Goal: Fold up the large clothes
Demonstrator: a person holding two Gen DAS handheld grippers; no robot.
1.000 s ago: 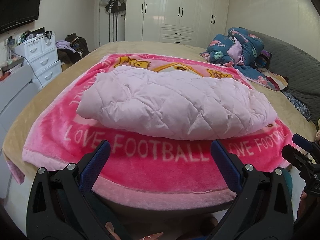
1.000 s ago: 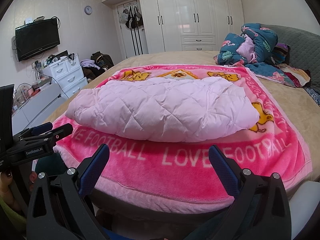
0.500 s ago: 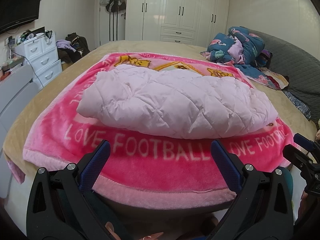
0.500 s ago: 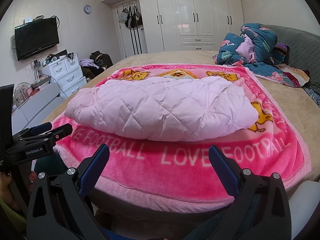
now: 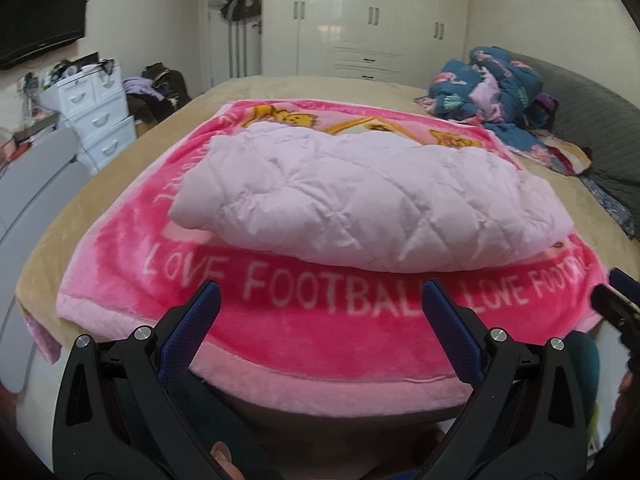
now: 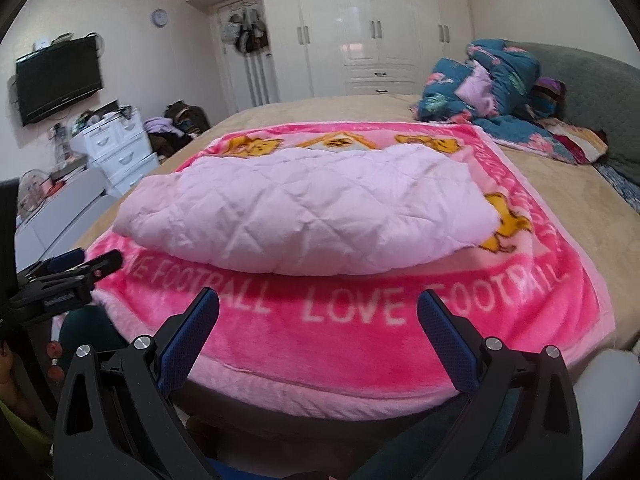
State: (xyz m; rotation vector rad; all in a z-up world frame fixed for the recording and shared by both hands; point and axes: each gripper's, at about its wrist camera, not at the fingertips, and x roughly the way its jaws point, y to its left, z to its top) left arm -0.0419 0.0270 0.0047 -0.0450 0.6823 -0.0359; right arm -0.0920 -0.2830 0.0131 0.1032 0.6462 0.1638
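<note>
Quilted pink coat (image 5: 360, 204), folded, is laid on a pink blanket (image 5: 320, 320) on the bed (image 5: 100, 184); crumpled bedding (image 5: 492, 88) is heaped beyond. Left gripper (image 5: 320, 312) and right gripper (image 6: 318, 316) are held spread and empty, short of the coat.

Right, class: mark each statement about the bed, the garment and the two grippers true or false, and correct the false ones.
1. The pale pink quilted garment lies on the pink blanket. True.
2. The left gripper is shut on the garment. False: it is open, short of the garment, holding nothing.
3. The right gripper is open and empty. True.
4. The blanket reads "LOVE FOOTBALL". True.
5. The blue bedding lies on top of the garment. False: it is heaped apart, by the headboard.
</note>
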